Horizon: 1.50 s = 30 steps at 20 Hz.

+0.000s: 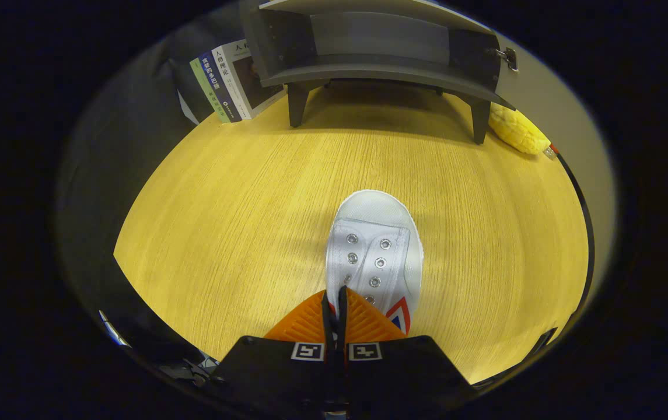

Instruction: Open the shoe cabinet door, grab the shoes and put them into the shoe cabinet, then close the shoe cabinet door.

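Observation:
A white canvas shoe [376, 251] with metal eyelets points its toe away from me over the wooden table [240, 210]. My gripper [335, 300] is shut on the shoe, its two fingers pinching a thin part near the shoe's opening; the heel is hidden behind the fingers. Whether the sole touches the table I cannot tell. Beyond the shoe, at the far side of the table, stands the dark grey shoe cabinet [380, 52] on short legs. Its front is open and I see an inner shelf; its door [549, 105] is swung out to the right, with a hinge near the top.
Several books [226, 81] lean upright just left of the cabinet. A yellow soft object [517, 131] lies at the cabinet's right leg, beside the open door. A dark cable [581, 210] runs along the table's right edge.

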Motion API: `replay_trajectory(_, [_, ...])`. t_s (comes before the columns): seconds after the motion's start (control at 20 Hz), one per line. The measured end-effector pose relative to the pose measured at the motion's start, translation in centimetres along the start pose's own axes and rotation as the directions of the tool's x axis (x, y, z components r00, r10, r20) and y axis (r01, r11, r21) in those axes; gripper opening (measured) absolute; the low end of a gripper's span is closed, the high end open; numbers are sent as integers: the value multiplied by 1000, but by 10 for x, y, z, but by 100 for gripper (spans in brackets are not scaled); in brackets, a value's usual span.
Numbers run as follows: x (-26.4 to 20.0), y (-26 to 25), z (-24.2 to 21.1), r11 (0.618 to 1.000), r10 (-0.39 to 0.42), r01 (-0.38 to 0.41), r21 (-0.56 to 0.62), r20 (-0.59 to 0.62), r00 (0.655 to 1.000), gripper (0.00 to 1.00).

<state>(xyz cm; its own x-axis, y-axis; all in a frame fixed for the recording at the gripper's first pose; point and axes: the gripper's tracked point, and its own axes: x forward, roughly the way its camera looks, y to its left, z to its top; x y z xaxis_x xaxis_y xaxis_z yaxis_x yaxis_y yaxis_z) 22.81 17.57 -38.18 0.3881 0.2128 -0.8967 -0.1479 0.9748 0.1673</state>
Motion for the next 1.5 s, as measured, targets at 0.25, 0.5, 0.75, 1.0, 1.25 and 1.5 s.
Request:
replay_trajectory(0.25, [-35,-5,22,998,63,-64,15,88,994,1])
replay_trajectory(0.5, [-65,-7,57,996,86,-91,16,194,977,1])
replay_trajectory(0.75, [-105,-7,113,991,118,-132,26,303,946,1])
replay_trajectory(1.0, [-139,-7,176,987,127,-156,34,423,897,1])
replay_trajectory(1.25, [-179,-12,231,984,131,-173,31,523,842,1])
replay_trajectory(1.5, [-211,-16,282,985,125,-174,22,606,786,1])
